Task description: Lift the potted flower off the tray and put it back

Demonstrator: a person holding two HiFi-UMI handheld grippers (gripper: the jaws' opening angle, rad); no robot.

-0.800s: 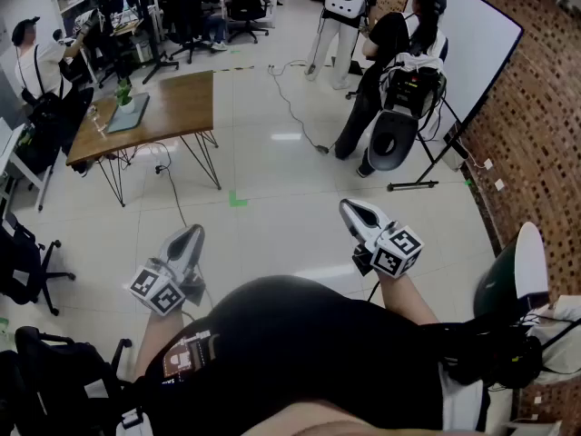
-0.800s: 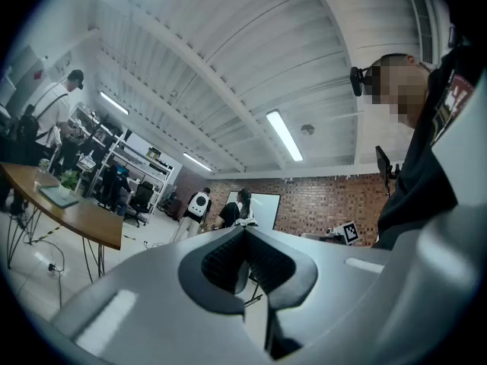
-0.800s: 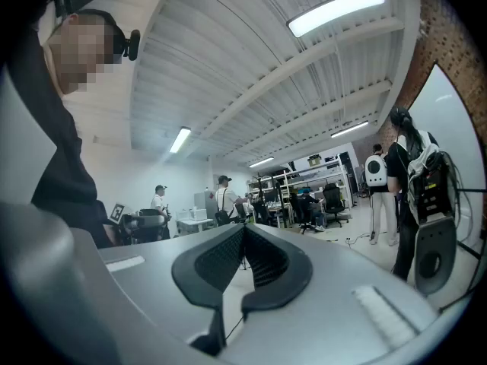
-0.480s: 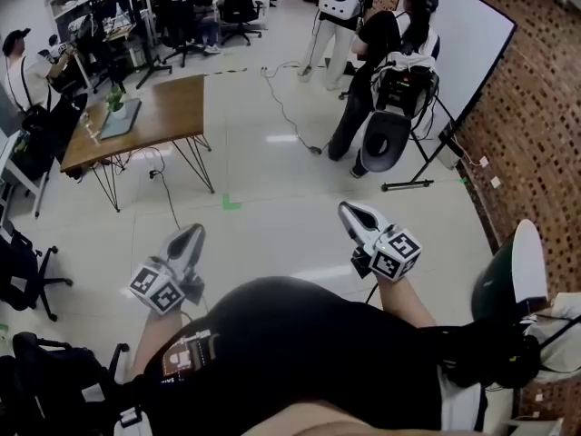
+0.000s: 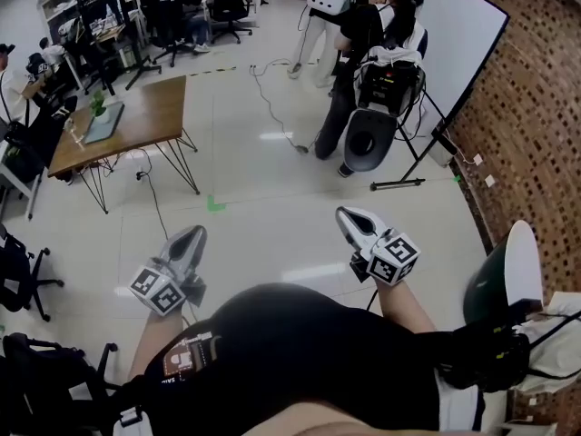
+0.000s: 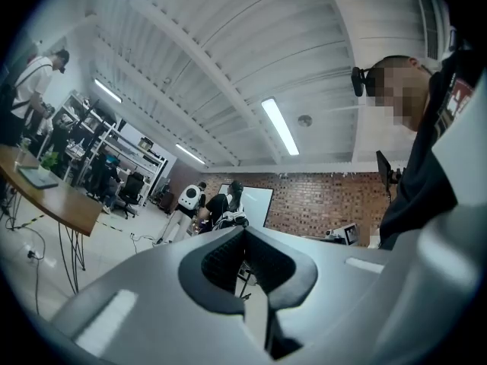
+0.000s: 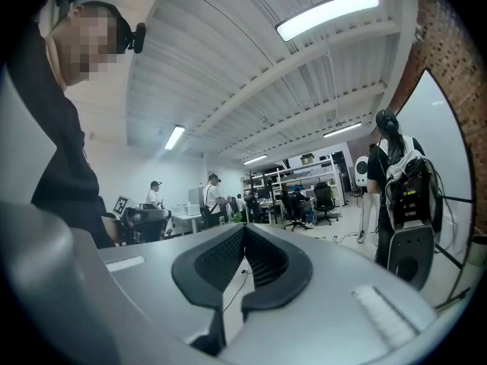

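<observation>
Left hand-held gripper (image 5: 194, 233), right hand-held gripper (image 5: 348, 215) — jaws together

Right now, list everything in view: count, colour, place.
table: one, brown wood, upper left
potted plant: one, green, table's left end
tray: one, grey, on table by the plant
whiteboard: one, white, upper right
brick wall: one, red-brown, right side
people: two standing, by the whiteboard
tape mark: one, green, mid-floor
office chairs: several, black, top and left edge
left gripper: one, grey, shut, empty, lower left
right gripper: one, grey, shut, empty, lower right
</observation>
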